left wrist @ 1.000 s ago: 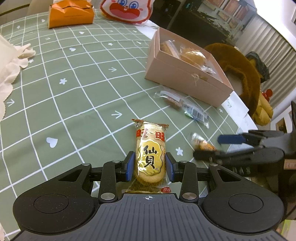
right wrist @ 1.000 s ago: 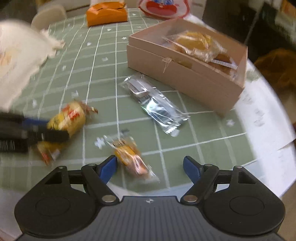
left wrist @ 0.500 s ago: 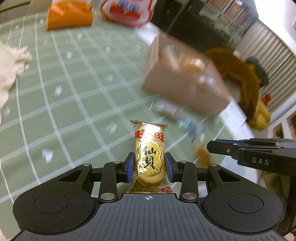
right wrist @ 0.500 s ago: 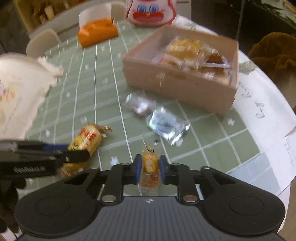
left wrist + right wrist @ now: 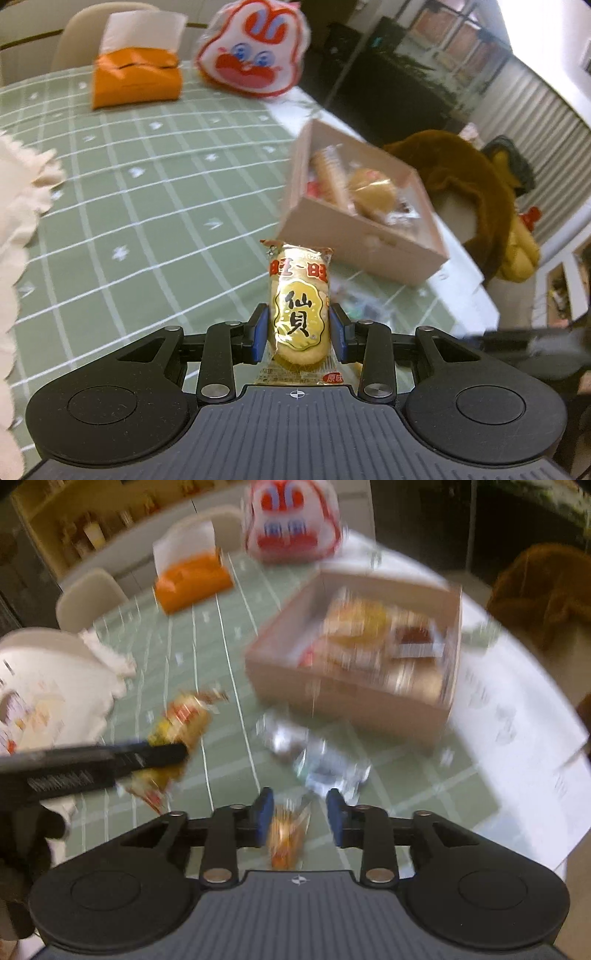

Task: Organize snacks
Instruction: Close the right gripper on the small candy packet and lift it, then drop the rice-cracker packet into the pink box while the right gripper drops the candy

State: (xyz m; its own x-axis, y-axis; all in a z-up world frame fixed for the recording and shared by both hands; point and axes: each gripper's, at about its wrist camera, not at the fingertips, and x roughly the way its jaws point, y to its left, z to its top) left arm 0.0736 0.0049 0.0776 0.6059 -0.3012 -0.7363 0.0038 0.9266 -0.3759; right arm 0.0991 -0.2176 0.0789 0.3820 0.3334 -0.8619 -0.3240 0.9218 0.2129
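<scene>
Green checked tablecloth (image 5: 147, 221); left gripper (image 5: 299, 334) jaws clamped on rice cracker packet (image 5: 299, 314); right gripper (image 5: 299, 818) jaws apart, orange snack (image 5: 288, 838) between.

light: bright, even | blur: heavy motion, right view | edges: fisheye-bent

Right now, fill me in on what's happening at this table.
Someone is sorting snacks with two handheld tongs. The left tongs grip a yellow wrapped rice cracker packet, held above the green checked tablecloth. The right tongs have a small orange wrapped snack between their fingers. Ahead sits the open pink cardboard box, already holding snacks; a clear-wrapped packet lies before it.
</scene>
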